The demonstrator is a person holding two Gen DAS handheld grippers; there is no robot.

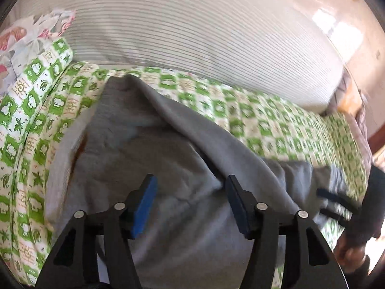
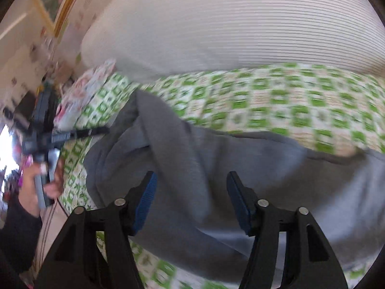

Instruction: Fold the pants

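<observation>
Grey pants (image 1: 149, 149) lie rumpled on a bed sheet (image 1: 264, 120) printed in green and white. A thick fold ridge runs diagonally across them. My left gripper (image 1: 190, 180) hovers just above the cloth, open, with nothing pinched between its blue pads. In the right wrist view the same pants (image 2: 240, 159) spread to the right. My right gripper (image 2: 191, 175) hangs over the ridge, open too, its pads clear of the fabric. A hand (image 2: 36, 185) holds the left gripper at the far left of that view.
A large white striped cushion (image 1: 192, 31) lies along the far side of the bed. A floral pillow (image 1: 21, 45) and a green-patterned pillow (image 1: 31, 91) sit at the left end. A sleeve and hand (image 1: 356, 248) show at the right edge. Glossy floor (image 1: 336, 24) lies beyond.
</observation>
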